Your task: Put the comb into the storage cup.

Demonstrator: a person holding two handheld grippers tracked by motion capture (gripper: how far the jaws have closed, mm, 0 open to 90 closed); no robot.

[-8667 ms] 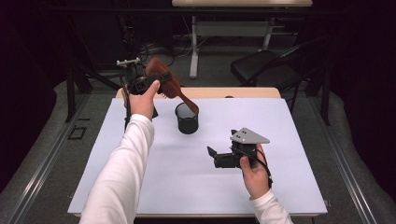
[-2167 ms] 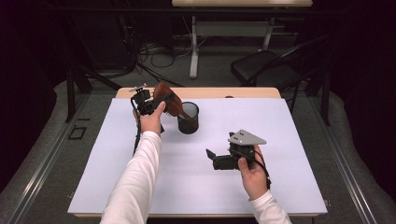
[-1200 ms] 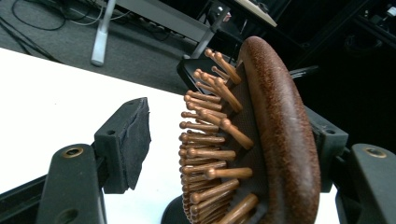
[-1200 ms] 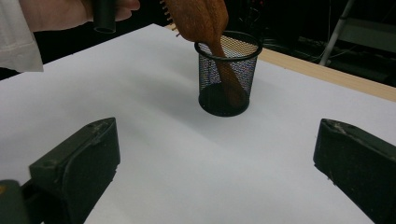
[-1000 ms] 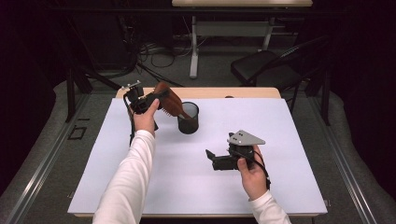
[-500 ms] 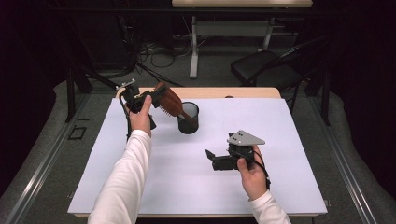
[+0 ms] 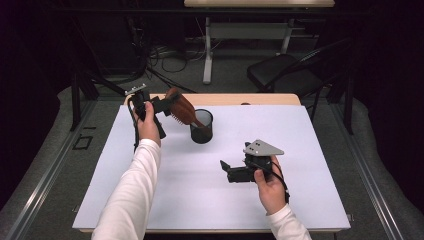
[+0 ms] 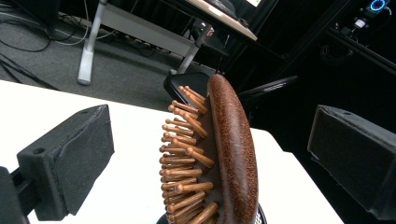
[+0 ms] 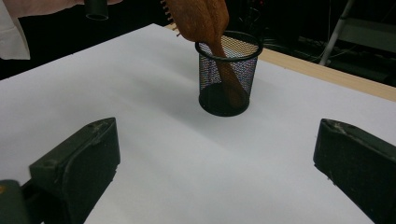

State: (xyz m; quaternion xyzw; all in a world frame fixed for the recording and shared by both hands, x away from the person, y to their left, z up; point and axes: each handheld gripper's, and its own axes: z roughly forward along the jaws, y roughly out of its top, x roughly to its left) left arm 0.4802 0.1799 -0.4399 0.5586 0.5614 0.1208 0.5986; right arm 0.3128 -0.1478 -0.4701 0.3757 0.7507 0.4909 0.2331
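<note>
A brown wooden hairbrush (image 7: 181,106) stands with its handle down in a black mesh cup (image 7: 201,126) at the back middle of the white table (image 7: 200,200), its head leaning left. My left gripper (image 7: 165,101) is at the brush head, and its jaws have just been opening. In the left gripper view the brush (image 8: 233,154) stands between the pads (image 8: 79,158) and touches neither. My right gripper (image 7: 227,171) rests low on the table at the front right, open and empty, pointing at the cup (image 9: 229,74).
The table's wooden back edge (image 7: 260,99) runs just behind the cup. Beyond it stand a dark chair (image 7: 285,72) and a desk's white legs (image 7: 207,55), with cables on the floor. A white sleeve (image 7: 132,195) crosses the table's front left.
The left gripper's jaws have spread apart and let go of the brush head; the brush now leans in the cup on its own. The left hand edged slightly left. The right gripper stayed still.
</note>
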